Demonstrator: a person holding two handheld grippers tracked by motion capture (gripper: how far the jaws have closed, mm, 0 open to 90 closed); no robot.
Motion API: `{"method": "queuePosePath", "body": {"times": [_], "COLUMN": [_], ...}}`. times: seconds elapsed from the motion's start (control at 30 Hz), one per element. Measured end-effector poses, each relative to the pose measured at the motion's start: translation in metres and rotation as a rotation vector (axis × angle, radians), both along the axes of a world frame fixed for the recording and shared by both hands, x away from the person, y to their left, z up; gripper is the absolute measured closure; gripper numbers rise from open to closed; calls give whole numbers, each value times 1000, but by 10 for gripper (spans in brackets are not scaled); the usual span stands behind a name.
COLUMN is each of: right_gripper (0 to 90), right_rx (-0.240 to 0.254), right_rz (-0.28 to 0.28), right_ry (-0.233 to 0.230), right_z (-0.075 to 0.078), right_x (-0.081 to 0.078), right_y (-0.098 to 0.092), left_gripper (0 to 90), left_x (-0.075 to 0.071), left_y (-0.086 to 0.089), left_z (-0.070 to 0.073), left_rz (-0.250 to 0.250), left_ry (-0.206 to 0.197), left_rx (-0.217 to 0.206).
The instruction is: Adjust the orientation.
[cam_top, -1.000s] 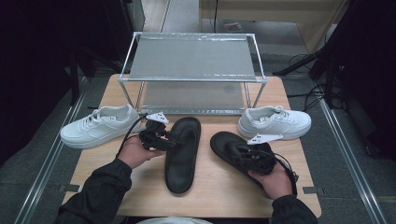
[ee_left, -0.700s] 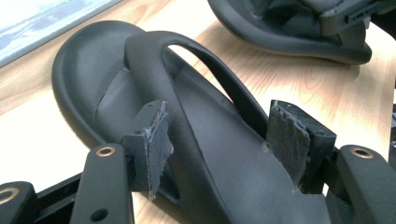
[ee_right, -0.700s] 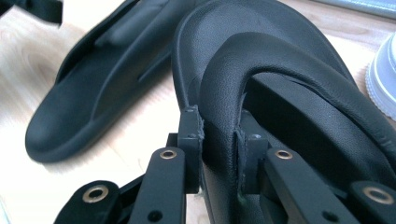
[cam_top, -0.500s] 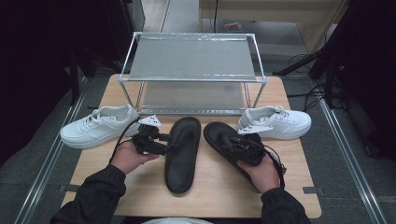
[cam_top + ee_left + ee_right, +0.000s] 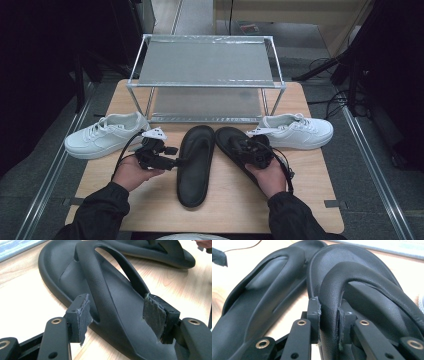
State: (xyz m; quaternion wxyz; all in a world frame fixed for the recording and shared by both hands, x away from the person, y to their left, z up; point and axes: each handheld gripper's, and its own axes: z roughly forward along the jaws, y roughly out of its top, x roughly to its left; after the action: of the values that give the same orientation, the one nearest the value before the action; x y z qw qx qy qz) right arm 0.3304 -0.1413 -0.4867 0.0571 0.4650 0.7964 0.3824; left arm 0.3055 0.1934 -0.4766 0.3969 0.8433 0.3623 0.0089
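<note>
Two black flip-flops lie side by side mid-table. The left flip-flop [image 5: 195, 165] [image 5: 75, 272] rests flat. My left gripper [image 5: 175, 161] [image 5: 117, 317] is open at its left edge, pads [image 5: 80, 313] either side of its strap [image 5: 100, 290] without pressing. The right flip-flop [image 5: 234, 145] [image 5: 362, 272] lies angled, toe close to the other's. My right gripper [image 5: 247, 148] [image 5: 329, 317] is shut on its strap [image 5: 332, 295], which is squeezed between the pads. The left flip-flop [image 5: 257, 302] lies beside it.
A two-tier metal shoe rack [image 5: 207, 75] stands at the back of the wooden table [image 5: 320, 200]. A white sneaker [image 5: 107, 140] lies at the left and another white sneaker [image 5: 297, 131] at the right, close to the right flip-flop.
My right gripper has drawn the right flip-flop leftward and farther back, up against the left one. The left hand has shifted slightly left. The left flip-flop has stayed put.
</note>
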Motion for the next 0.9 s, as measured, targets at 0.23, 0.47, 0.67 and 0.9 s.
{"method": "queuePosePath", "body": {"times": [0.23,0.47,0.67,0.9], "right_gripper": [766,767,769,641], "right_rx": [-13,-22,-30,-13], "right_rz": [-42,-56,-49,-30], "right_ry": [5,0,6,-35], "right_z": [-6,-13,-17,-10], "right_x": [10,15,18,15], "right_y": [5,11,15,10], "left_gripper": [391,391,390,391], "left_x": [-2,-1,0,2], "left_y": [1,0,0,1], "left_z": [-1,-3,-4,-4], "left_rz": [1,-5,-7,0], "left_ry": [5,7,9,12], "left_rx": [6,6,11,7]}}
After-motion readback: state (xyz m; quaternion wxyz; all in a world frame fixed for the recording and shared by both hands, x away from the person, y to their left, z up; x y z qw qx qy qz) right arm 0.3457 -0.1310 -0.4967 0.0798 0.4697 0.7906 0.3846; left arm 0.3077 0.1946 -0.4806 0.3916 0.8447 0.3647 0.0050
